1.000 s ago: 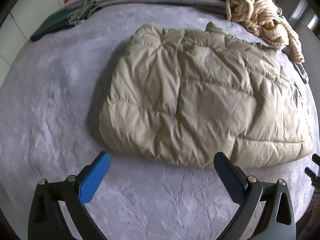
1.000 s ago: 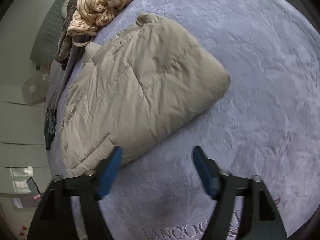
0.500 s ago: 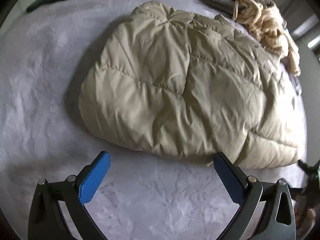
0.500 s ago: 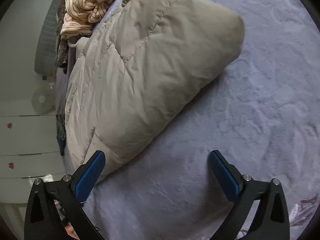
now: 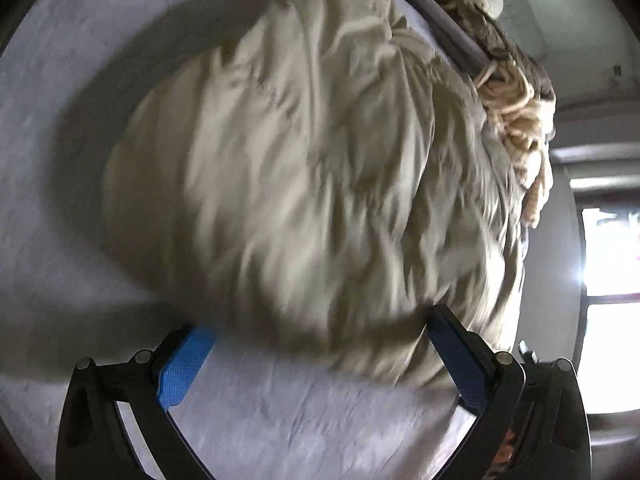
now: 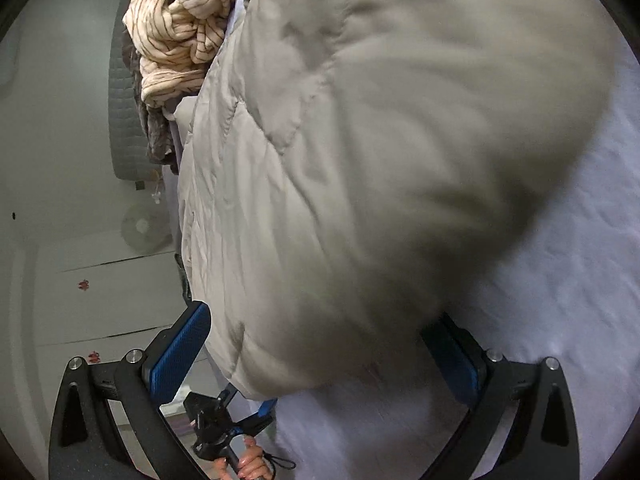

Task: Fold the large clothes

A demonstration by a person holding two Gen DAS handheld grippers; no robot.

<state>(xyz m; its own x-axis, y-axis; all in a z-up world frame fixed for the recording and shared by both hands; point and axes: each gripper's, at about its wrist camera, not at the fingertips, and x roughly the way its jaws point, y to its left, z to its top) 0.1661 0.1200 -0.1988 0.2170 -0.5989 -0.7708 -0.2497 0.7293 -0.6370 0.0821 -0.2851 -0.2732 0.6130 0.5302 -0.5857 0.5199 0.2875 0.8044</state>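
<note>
Both tongs came down & in toward the jacket vs a sec ago; it now fills most of each view, where before it lay further off on the bed.

Beige puffer jacket (image 5: pixel 304 184) folded into a thick bundle, lying on the grey-lilac bed cover (image 5: pixel 304 412). Quilted seams visible, near edge blurred in both views.

Left tongs (image 5: pixel 320 356): spread wide, blue pads either side of the jacket's near edge. Right pad's tip overlaps the fabric edge; left pad's tip sits at the fold's shadow. No clamp on cloth, nothing gripped.

Right tongs (image 6: pixel 320 356): spread fully, released. Jacket's corner sits between the pads, bulging over the right pad; left pad just beside the fabric, contact uncertain. Not pinched.

Right-wrist view, low centre: the left gripper's body and the person's hand (image 6: pixel 248 462) on its handle, past the bed edge.

Beyond jacket: striped cream garment (image 6: pixel 184 28) heaped at far end of bed, touching jacket's far edge, w/ a dark brown piece (image 6: pixel 156 128) under it. White cabinet doors (image 6: pixel 100 304) past the bed. Bright window (image 5: pixel 608 312) at right in left-wrist view.
</note>
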